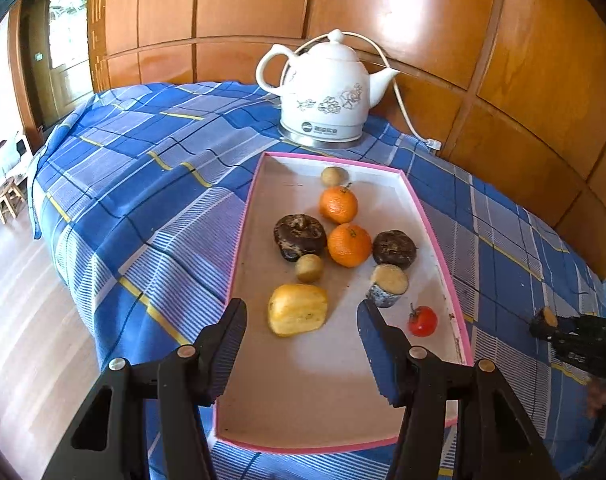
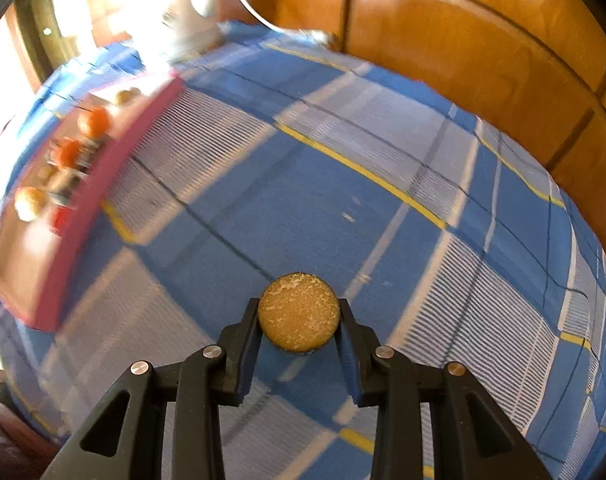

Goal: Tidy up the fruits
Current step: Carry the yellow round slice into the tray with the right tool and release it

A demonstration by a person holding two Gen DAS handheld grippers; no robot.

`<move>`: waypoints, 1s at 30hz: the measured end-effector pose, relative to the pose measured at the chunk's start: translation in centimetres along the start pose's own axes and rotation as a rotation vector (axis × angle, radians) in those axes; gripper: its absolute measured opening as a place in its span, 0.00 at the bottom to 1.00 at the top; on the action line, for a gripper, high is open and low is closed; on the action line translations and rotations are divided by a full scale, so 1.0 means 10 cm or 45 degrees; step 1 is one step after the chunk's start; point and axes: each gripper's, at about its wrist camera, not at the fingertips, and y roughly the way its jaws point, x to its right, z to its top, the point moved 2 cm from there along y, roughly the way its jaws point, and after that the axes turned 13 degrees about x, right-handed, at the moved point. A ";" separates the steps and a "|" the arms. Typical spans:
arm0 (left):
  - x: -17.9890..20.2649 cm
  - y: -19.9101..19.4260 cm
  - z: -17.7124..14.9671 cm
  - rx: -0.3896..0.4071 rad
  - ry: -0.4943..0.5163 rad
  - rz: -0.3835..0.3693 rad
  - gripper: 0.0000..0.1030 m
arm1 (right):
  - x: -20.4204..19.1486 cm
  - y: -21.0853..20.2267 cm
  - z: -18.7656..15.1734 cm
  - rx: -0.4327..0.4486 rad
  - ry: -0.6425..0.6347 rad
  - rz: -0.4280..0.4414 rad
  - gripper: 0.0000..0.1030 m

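A pink-rimmed tray [image 1: 443, 240] lies on the blue plaid cloth and holds several fruits: two oranges [image 1: 349, 245], two dark fruits [image 1: 299, 237], a yellow fruit [image 1: 297, 309], a small tomato [image 1: 422, 321], a cut piece with a tan face [image 1: 387, 285] and two small tan fruits [image 1: 309, 268]. My left gripper [image 1: 303, 316] is open above the tray's near half, its fingers either side of the yellow fruit. My right gripper [image 2: 299, 312] is shut on a round tan-faced fruit piece [image 2: 299, 311] above the cloth, right of the tray [image 2: 87, 208]. It also shows in the left wrist view [image 1: 543, 322].
A white electric kettle [image 1: 327, 92] with a cord stands behind the tray against the wooden wall panels [image 1: 503, 80]. The table's left edge drops to a light floor, where a small wooden stool [image 1: 9, 196] stands. Blue plaid cloth [image 2: 383, 200] stretches right of the tray.
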 end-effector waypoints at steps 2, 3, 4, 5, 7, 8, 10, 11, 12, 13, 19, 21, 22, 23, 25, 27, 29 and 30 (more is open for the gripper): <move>-0.07 0.01 0.00 0.000 -0.019 0.015 0.57 | -0.24 -0.11 0.11 0.048 -0.022 0.093 0.34; -0.10 0.00 0.00 0.000 -0.032 0.020 0.57 | -0.34 -0.15 0.15 0.063 -0.037 0.132 0.34; -0.13 0.00 0.01 0.003 -0.042 0.025 0.57 | -0.52 -0.19 0.20 0.081 -0.063 0.189 0.34; -0.16 -0.01 0.02 0.008 -0.047 0.031 0.57 | -0.68 -0.21 0.25 0.096 -0.092 0.239 0.34; -0.21 -0.02 0.03 0.017 -0.058 0.040 0.57 | -0.98 -0.24 0.31 0.111 -0.138 0.330 0.34; -0.24 -0.03 0.04 0.023 -0.064 0.047 0.57 | -1.14 -0.24 0.33 0.116 -0.163 0.375 0.34; -0.29 -0.04 0.05 0.032 -0.069 0.059 0.57 | -1.43 -0.19 0.35 0.114 -0.203 0.439 0.34; -0.31 -0.05 0.05 0.033 -0.074 0.063 0.57 | -1.56 -0.15 0.36 0.099 -0.218 0.475 0.34; -0.33 -0.05 0.05 0.033 -0.077 0.067 0.57 | -1.69 -0.10 0.35 0.069 -0.238 0.523 0.34; -0.35 -0.05 0.05 0.032 -0.078 0.069 0.57 | -1.79 -0.05 0.34 0.046 -0.258 0.552 0.34; -0.40 -0.05 0.02 0.030 -0.090 0.072 0.57 | -2.04 0.40 0.34 -0.042 -0.282 0.511 0.34; -0.39 -0.04 0.01 0.030 -0.087 0.071 0.57 | -2.02 0.52 0.39 -0.040 -0.253 0.460 0.34; -0.39 -0.04 0.01 0.028 -0.087 0.069 0.57 | -2.01 0.59 0.41 -0.045 -0.237 0.447 0.35; -0.38 -0.03 0.00 0.027 -0.087 0.066 0.57 | -1.99 0.62 0.42 -0.049 -0.231 0.438 0.35; -0.38 -0.03 -0.01 0.024 -0.085 0.063 0.57 | -1.97 0.64 0.44 -0.029 -0.225 0.426 0.35; -0.37 -0.03 -0.03 0.019 -0.085 0.054 0.57 | -1.95 0.61 0.43 -0.031 -0.209 0.434 0.38; -0.36 -0.02 -0.03 0.017 -0.082 0.051 0.57 | -1.95 0.57 0.44 -0.026 -0.199 0.446 0.41; -0.36 -0.02 -0.03 0.017 -0.082 0.049 0.57 | -1.96 0.54 0.43 -0.021 -0.201 0.449 0.42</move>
